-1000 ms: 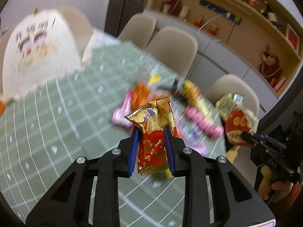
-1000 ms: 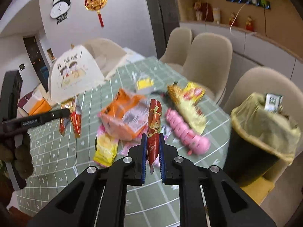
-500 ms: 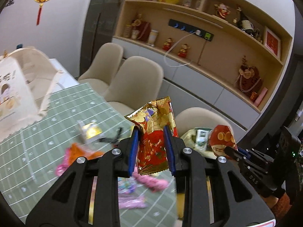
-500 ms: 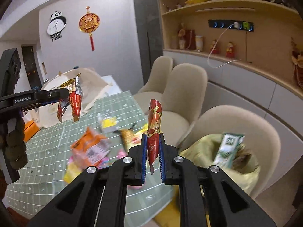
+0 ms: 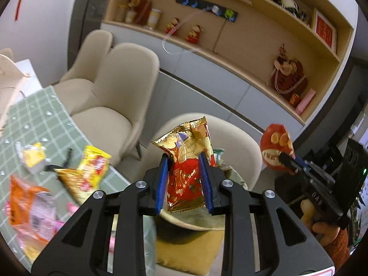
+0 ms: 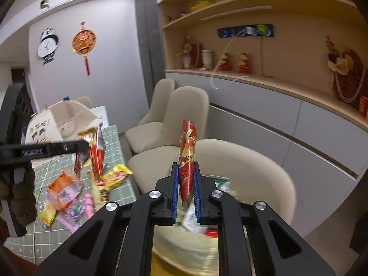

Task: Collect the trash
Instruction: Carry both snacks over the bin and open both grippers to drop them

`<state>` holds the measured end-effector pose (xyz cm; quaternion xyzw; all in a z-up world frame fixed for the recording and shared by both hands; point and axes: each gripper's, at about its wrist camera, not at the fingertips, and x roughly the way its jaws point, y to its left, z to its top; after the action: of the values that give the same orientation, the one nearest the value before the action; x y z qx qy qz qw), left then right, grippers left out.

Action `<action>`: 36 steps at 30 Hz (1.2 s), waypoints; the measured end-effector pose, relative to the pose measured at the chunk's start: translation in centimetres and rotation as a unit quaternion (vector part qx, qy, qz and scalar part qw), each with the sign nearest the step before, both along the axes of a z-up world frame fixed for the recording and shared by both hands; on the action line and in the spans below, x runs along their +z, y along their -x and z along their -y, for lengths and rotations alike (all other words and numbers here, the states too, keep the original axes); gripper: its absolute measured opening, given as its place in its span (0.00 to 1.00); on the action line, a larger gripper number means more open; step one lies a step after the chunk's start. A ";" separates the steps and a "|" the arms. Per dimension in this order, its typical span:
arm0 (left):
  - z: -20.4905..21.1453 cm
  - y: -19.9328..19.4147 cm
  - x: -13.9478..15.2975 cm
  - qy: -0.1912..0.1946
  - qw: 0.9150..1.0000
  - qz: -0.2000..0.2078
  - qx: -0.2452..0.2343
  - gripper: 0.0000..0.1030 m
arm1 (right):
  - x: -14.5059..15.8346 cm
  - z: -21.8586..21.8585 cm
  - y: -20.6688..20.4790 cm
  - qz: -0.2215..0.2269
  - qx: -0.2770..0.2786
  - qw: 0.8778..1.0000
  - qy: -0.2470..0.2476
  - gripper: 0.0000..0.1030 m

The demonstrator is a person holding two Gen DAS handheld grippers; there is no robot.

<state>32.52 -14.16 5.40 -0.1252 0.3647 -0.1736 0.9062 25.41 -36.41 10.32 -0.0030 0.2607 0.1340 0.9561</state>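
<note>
My left gripper [image 5: 183,161] is shut on a gold-and-red snack packet [image 5: 187,140], which stands upright between the blue pads. From the right wrist view that left gripper [image 6: 79,146] and its packet [image 6: 96,154] hang over the table's edge. A red snack packet [image 6: 187,151], seen edge-on, is clamped in my shut right gripper [image 6: 185,168]. In the left wrist view the right gripper [image 5: 286,161] and its red packet [image 5: 276,145] are at the right. A trash bin with a yellow liner [image 5: 195,217] [image 6: 184,250] lies just beneath both grippers, with trash inside it.
The green checked table [image 5: 34,119] [image 6: 113,138] carries several loose wrappers, among them a yellow one [image 5: 94,165] and an orange one [image 6: 65,188]. Beige chairs [image 5: 124,87] [image 6: 248,172] stand around the bin. A printed tote bag [image 6: 53,124] sits on the table's far end.
Both grippers have swung away from over the table to above the bin, each still carrying its packet. The table and its wrappers have slid to the left of both views.
</note>
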 end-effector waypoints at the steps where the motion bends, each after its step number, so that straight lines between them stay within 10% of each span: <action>1: 0.8 -0.5 -0.5 0.000 1.000 -0.005 -0.005 0.25 | -0.1 1.1 -0.3 -0.002 -0.004 1.000 -0.004 0.12; 19: 11.7 -7.3 -8.2 -0.039 0.990 -0.111 -0.074 0.31 | -3.6 7.2 -3.6 -0.038 -0.029 0.999 -0.023 0.12; 36: 5.9 -3.2 -5.6 -0.036 0.995 -0.090 -0.002 0.48 | -8.0 3.6 -7.4 -0.102 0.030 0.993 -0.045 0.12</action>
<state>35.73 -20.06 -0.20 -0.1066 0.4513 -0.1497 0.8733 32.84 -39.98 2.30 0.0455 0.3500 0.1734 0.9194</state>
